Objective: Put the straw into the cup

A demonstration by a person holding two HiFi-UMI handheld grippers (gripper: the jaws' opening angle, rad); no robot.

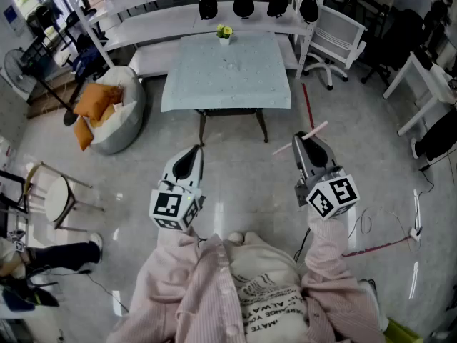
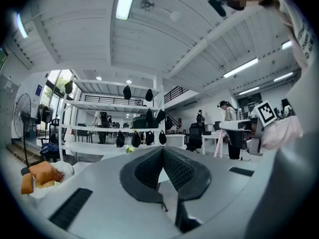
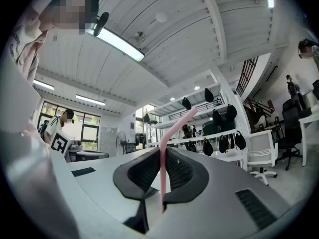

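The right gripper [image 3: 162, 156] pinched a thin pink straw [image 3: 162, 178] between its ribbed black pads, the straw's bent top leaning right above the jaws. The left gripper [image 2: 163, 156] had its ribbed pads closed on nothing. Far ahead, a yellow-topped object [image 1: 225, 31] on the clothed table [image 1: 243, 77] was too small to identify.

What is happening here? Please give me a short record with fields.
person: stands, one gripper in each hand
left gripper: jaws together, nothing in them
right gripper: shut on the straw
straw: pink, bent near the top, upright between the jaws
table: ahead of the person, pale cloth
on table: a small yellow thing at the far edge
cup: none that I can make out
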